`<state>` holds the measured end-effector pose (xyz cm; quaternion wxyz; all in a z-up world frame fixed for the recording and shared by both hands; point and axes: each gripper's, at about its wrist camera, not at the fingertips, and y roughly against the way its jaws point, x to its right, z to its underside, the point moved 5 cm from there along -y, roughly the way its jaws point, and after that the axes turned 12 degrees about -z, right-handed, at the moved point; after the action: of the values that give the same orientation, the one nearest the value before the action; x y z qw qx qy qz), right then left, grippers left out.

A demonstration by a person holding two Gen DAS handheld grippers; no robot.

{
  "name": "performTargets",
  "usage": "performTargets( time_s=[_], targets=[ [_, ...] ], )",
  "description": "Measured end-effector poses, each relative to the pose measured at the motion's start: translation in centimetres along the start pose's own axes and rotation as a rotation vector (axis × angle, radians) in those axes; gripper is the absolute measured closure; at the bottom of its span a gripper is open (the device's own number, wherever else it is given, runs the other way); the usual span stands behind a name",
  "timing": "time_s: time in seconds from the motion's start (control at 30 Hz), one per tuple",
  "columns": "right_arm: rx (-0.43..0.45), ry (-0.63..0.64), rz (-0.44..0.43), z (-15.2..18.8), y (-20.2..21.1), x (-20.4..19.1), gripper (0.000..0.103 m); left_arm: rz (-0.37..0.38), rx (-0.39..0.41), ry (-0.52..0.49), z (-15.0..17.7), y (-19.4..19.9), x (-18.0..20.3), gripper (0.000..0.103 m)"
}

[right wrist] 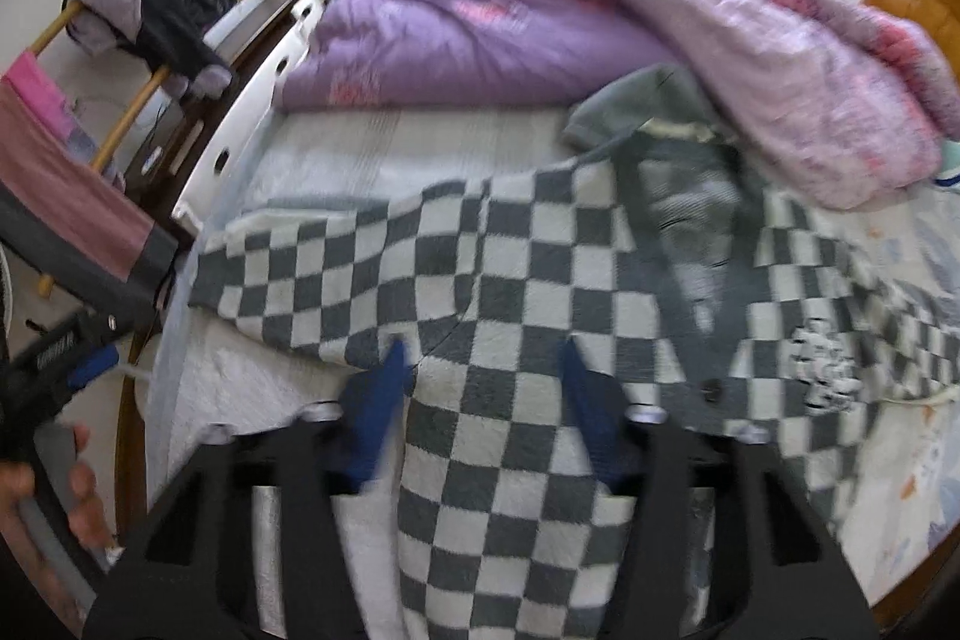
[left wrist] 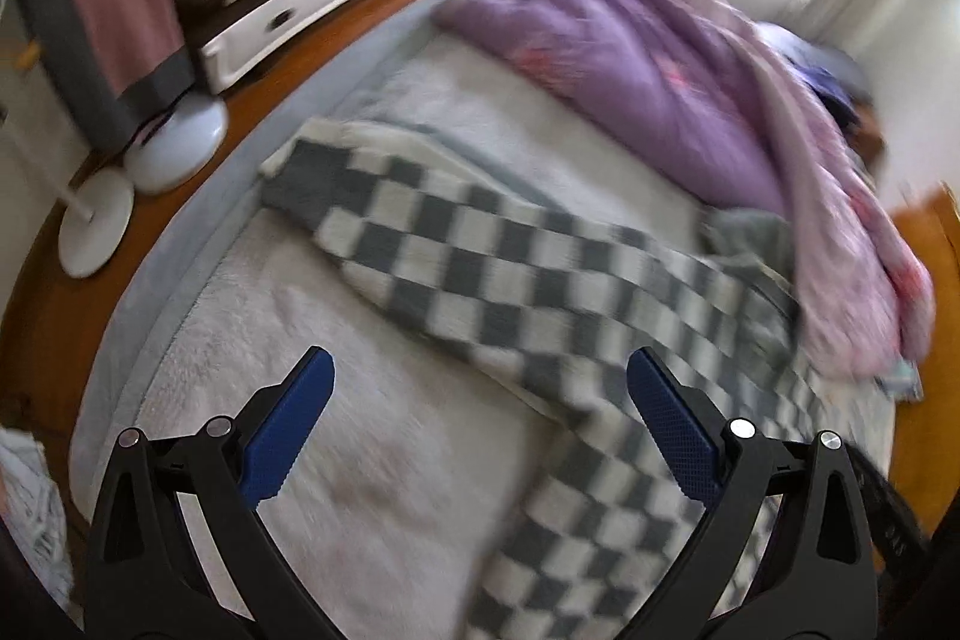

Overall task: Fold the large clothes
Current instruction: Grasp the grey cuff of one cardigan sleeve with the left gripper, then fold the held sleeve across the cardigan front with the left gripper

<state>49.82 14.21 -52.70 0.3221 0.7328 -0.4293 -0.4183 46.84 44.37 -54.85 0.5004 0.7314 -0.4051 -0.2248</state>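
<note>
Where the single checkered cardigan (left wrist: 540, 268) lies spread on the bed (left wrist: 360, 430), its long axis runs on a slant across the left wrist view, from a sleeve end at upper left down toward the lower right, where the cloth passes under and between the two fingers (left wrist: 288, 436) of the left gripper (left wrist: 480, 370). Those fingers stand wide apart above the white fleecy cover and grip nothing. From the right wrist view the same cardigan (right wrist: 510, 292) shows its front side up, one sleeve stretched out to the left toward the bed's edge and the grey neckline pointing away toward the purple quilt (right wrist: 480, 34). The right gripper (right wrist: 480, 358) hangs over the garment's body with its two fingers (right wrist: 378, 412) parted, checkered cloth showing between them; motion blur keeps me from telling whether they touch the fabric, and nothing is clamped. One dark button (right wrist: 713, 389) and one pale patch (right wrist: 822, 364) sit on the front panel to the right. One quilt lies bunched along the far side of the bed, its pink edge overlapping the cardigan's far corner.
</note>
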Motion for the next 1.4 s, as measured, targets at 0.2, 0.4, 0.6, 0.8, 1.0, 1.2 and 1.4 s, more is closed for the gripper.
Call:
performTargets(
  time_s=[0.2,0.4,0.6,0.8,1.0,1.2,1.4],
  targets=[
    [-0.063,-0.003,-0.06,0.3,-7.6,1.2,0.078,-0.078,-0.08,0.22,-3.2,-11.1,-7.4,0.005],
    [-0.12,-0.033,-0.067,1.0,-13.6,2.6,0.078,-0.105,-0.095,0.395,-5.5,-18.4,-13.1,0.006],
    [-0.136,-0.026,-0.081,1.0,-17.4,3.2,0.078,-0.118,-0.11,0.426,-6.6,-22.1,-14.9,0.038],
    [-0.148,-0.039,-0.12,0.8,-20.0,3.7,0.085,-0.091,-0.034,0.38,-7.4,-21.3,-13.9,0.093],
    [-0.194,-0.084,-0.18,1.5,-22.9,4.3,0.1,-0.067,0.067,0.365,-8.0,-16.0,-12.6,0.093],
    [-0.268,-0.09,-0.182,1.8,-26.0,5.5,0.103,-0.064,0.161,0.338,-8.8,-10.2,-10.8,0.093],
    [-0.303,-0.193,-0.337,0.8,-24.6,7.5,0.103,-0.044,0.256,0.274,-9.2,-4.1,-5.9,0.093]
  ],
)
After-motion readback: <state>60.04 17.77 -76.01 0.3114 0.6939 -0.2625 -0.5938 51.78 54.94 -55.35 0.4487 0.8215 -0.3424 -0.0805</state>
